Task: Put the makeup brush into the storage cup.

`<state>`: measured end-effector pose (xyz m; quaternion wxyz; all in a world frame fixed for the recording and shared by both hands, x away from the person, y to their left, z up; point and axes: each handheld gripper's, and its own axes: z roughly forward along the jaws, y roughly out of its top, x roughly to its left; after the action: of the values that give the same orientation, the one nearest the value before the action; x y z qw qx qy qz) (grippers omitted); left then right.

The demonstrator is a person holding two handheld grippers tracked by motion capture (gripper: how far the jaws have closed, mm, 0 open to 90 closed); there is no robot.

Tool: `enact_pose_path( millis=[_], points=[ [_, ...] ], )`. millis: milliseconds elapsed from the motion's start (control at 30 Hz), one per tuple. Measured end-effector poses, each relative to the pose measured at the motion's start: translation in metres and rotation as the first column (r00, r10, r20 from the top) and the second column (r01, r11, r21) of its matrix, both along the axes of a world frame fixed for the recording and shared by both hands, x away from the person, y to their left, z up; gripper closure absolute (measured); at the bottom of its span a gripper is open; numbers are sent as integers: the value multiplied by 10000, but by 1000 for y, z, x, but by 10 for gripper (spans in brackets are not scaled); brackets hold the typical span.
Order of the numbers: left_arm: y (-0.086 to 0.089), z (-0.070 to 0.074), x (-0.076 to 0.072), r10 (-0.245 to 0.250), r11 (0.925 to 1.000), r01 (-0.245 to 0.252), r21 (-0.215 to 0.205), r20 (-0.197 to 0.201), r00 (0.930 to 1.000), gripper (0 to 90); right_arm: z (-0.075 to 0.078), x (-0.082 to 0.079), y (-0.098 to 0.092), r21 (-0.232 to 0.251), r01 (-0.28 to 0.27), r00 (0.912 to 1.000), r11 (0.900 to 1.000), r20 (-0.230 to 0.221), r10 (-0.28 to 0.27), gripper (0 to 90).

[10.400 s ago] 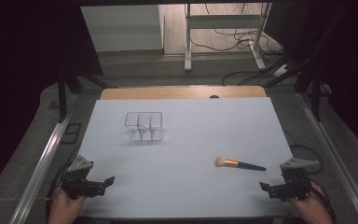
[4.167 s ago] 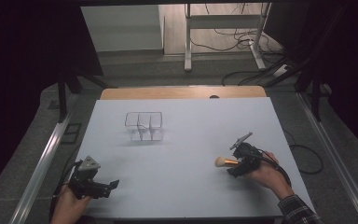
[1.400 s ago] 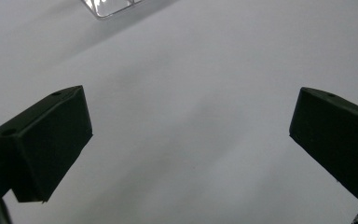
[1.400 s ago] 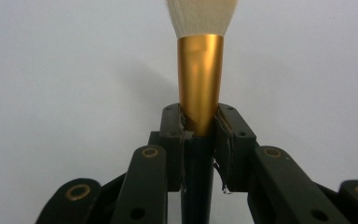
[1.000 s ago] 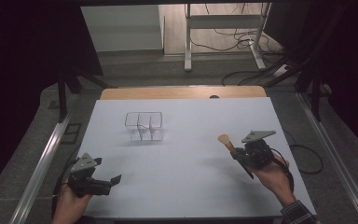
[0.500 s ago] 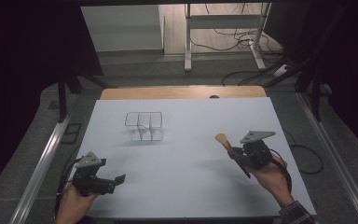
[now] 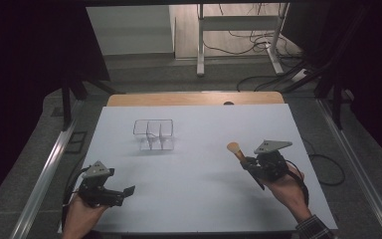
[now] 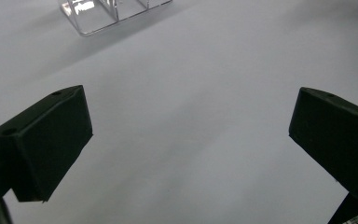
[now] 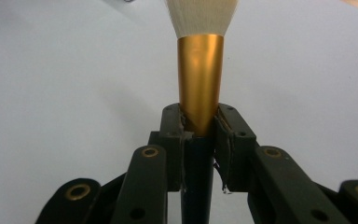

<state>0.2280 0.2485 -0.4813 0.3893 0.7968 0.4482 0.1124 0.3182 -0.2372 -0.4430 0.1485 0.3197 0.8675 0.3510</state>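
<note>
Right gripper (image 7: 249,164): jaws pressed together on the brush, one on each side of it, at the place where the gold ferrule meets the dark handle. In the right gripper view (image 9: 199,133) the pads grip both flanks of the brush.
Brush (image 7: 239,153): held clear of the table, tilted; its pale bristle head points up and away from the right gripper toward the far left, and its dark handle runs back down under the gripper toward the person's right hand (image 7: 286,184). In the right gripper view the gold ferrule (image 9: 200,77) rises straight ahead of the jaws, with the bristles (image 9: 201,16) above it.
Left gripper (image 7: 122,191): jaws spread wide with nothing between them, hovering low over the near left part of the table. In the left gripper view (image 8: 186,140) bare white surface lies between the two black jaws.
Left hand (image 7: 82,216): wrapped around the left gripper's body from below.
Organizer (image 7: 153,133): clear, with compartments, standing on the table well ahead of the left gripper and somewhat to its right; far to the left of the right gripper and beyond it. In the left gripper view its corner (image 8: 98,11) sits ahead of the left jaw.
Table (image 7: 194,199): white top, below both grippers.
Gap between grippers: well apart, one at each side of the table.
</note>
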Motion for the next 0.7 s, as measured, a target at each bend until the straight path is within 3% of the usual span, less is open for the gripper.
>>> enact_pose_path(
  millis=[500, 700],
  points=[
    [-7, 4, 7, -114, 9971, 109, -753, -59, 9999, 2, 1, -4, 10, 230, -197, 9996, 9995, 231, 191, 735],
    [-12, 6, 11, -219, 9961, 212, -862, -70, 9997, 2, 1, -5, 15, 306, -269, 9993, 9992, 276, 260, 734]
  ],
)
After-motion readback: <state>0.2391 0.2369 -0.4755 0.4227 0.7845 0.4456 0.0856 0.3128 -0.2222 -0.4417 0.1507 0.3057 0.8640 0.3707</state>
